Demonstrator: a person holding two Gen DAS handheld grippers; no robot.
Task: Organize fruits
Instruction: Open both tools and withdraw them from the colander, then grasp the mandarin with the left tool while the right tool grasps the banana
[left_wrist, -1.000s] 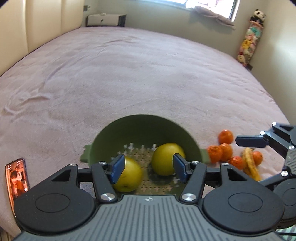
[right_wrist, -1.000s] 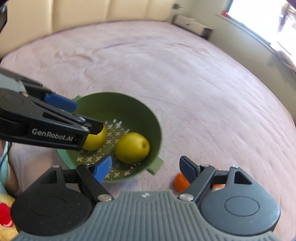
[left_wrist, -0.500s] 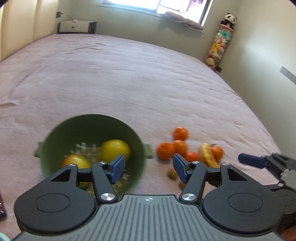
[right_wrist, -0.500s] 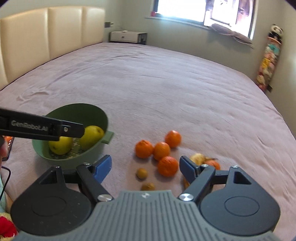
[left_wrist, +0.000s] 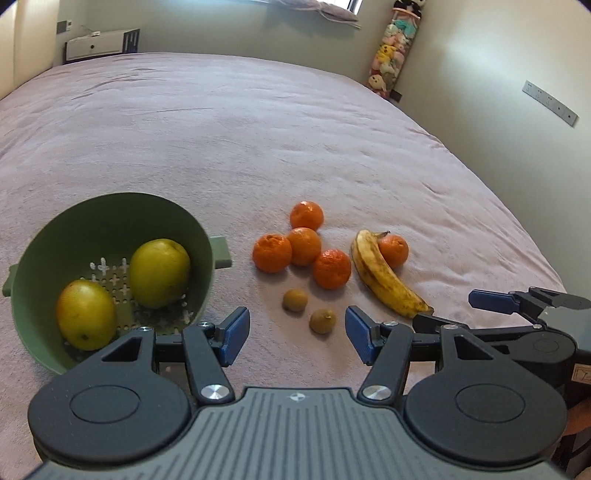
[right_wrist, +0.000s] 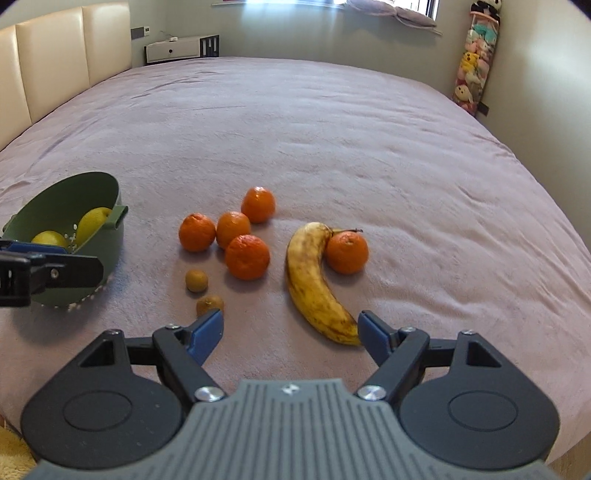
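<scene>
Left wrist view: pink bedspread (left_wrist: 258, 122) carries a green colander (left_wrist: 110, 221) holding two yellow fruits (left_wrist: 159, 273); right of the colander lie a banana (left_wrist: 384, 280), five oranges (left_wrist: 271, 253) and two small brown fruits (left_wrist: 294, 300); left gripper (left_wrist: 295, 334) and right gripper (right_wrist: 290, 332) both gape, gripping nothing.

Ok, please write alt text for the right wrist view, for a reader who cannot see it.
Five oranges, a spotted banana and two small brown fruits lie on a pink bedspread beyond the open right gripper. At left, a green colander holds two yellow fruits.
</scene>
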